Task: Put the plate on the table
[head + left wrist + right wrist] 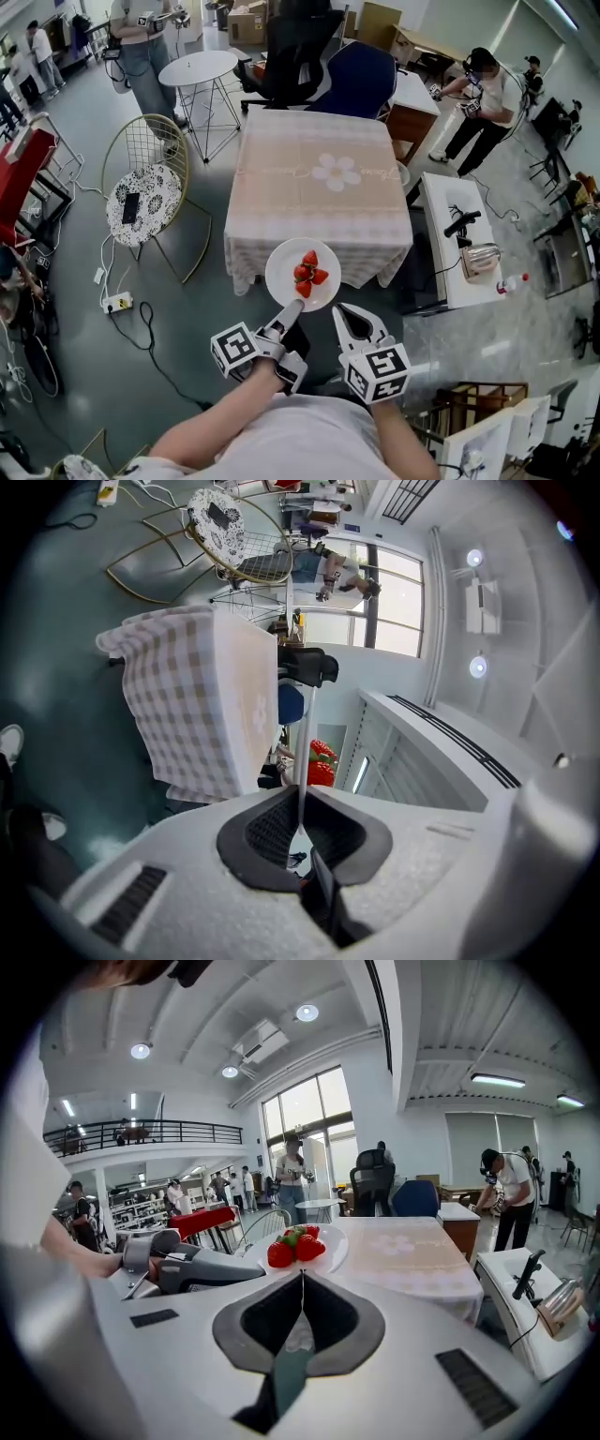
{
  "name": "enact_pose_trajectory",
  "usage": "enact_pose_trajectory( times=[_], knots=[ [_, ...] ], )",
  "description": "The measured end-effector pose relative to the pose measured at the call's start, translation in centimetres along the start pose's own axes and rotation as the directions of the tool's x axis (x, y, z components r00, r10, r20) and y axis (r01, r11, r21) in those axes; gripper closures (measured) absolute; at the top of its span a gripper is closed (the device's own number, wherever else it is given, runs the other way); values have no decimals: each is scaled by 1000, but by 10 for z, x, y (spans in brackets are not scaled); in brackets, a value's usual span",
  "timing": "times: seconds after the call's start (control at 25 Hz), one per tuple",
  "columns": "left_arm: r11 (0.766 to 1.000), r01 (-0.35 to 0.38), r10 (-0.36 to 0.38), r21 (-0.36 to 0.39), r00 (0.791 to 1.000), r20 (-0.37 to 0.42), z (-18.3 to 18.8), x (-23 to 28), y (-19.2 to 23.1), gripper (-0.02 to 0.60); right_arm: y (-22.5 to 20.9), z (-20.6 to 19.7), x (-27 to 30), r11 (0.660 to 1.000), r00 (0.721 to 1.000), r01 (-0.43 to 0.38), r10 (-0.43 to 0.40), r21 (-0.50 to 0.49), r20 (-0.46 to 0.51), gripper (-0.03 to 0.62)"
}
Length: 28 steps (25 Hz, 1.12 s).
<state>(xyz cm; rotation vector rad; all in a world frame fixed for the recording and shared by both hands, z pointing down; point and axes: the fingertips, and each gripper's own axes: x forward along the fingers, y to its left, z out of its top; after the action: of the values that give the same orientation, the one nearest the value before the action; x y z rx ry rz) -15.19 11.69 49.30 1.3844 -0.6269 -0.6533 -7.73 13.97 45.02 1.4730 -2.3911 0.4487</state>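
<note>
A white plate (286, 267) carrying strawberries (308, 272) hangs over the near edge of a table (319, 178) covered with a checked cloth. My left gripper (293, 307) is shut on the plate's near rim. In the left gripper view the plate (305, 733) shows edge-on as a thin white line clamped between the pads, with the strawberries (321, 761) beyond it. My right gripper (345, 316) is just right of the plate, shut and empty. The right gripper view shows its jaws meeting (302, 1279), with the plate (330, 1249) and the left gripper (192, 1265) ahead.
A wire chair with a patterned cushion (145, 192) stands left of the table, and a round white table (197, 70) lies behind it. Office chairs (295, 47) crowd the far side. A white bench with a toaster (478, 261) sits to the right. A power strip (117, 303) lies on the floor. Several people stand around.
</note>
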Motion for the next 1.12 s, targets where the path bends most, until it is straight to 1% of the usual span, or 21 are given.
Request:
enact_pose_trajectory(
  times=[0.2, 0.36, 0.52, 0.68, 0.8, 1.12],
  knots=[
    [1000, 8, -7, 28, 1000, -11, 3, 26, -5, 563, -20, 4, 11, 1000, 1000, -11, 11, 5, 11, 589],
    [998, -3, 3, 60, 1000, 3, 8, 49, -6, 563, -42, 9, 27, 999, 999, -44, 44, 8, 26, 589],
    [998, -6, 5, 66, 1000, 26, 7, 80, -10, 563, -75, 19, 38, 997, 997, -74, 74, 20, 32, 589],
    [997, -26, 22, 66, 998, 53, 0, 117, -7, 563, -112, 26, 48, 993, 993, -114, 113, 26, 33, 589],
    [996, -38, 34, 82, 998, 60, -7, 145, -7, 563, -139, 29, 53, 991, 991, -131, 130, 30, 29, 589],
    [993, -65, 55, 96, 992, 110, -22, 197, -14, 563, -197, 38, 57, 982, 983, -182, 181, 54, 32, 589]
  ],
)
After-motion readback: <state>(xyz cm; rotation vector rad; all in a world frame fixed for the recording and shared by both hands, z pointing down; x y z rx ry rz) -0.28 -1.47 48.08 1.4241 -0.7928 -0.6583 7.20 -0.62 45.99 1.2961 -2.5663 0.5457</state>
